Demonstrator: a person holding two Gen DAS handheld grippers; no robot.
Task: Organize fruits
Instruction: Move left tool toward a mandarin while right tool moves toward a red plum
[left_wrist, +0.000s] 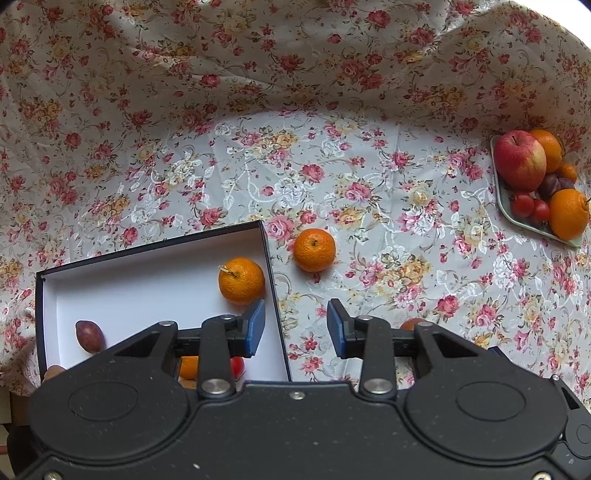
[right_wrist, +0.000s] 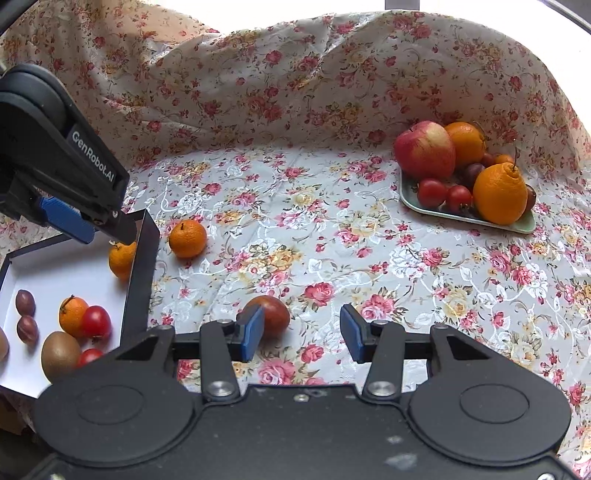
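A dark box with a white inside lies at the left. It holds a mandarin, plums, a small orange, tomatoes and a kiwi. A loose mandarin lies on the cloth beside the box. A reddish-brown fruit lies just past my right gripper's left finger. My left gripper is open and empty over the box's right wall; it also shows in the right wrist view. My right gripper is open and empty.
A green tray at the far right holds an apple, oranges, tomatoes and plums. A floral cloth covers the table and rises in folds at the back.
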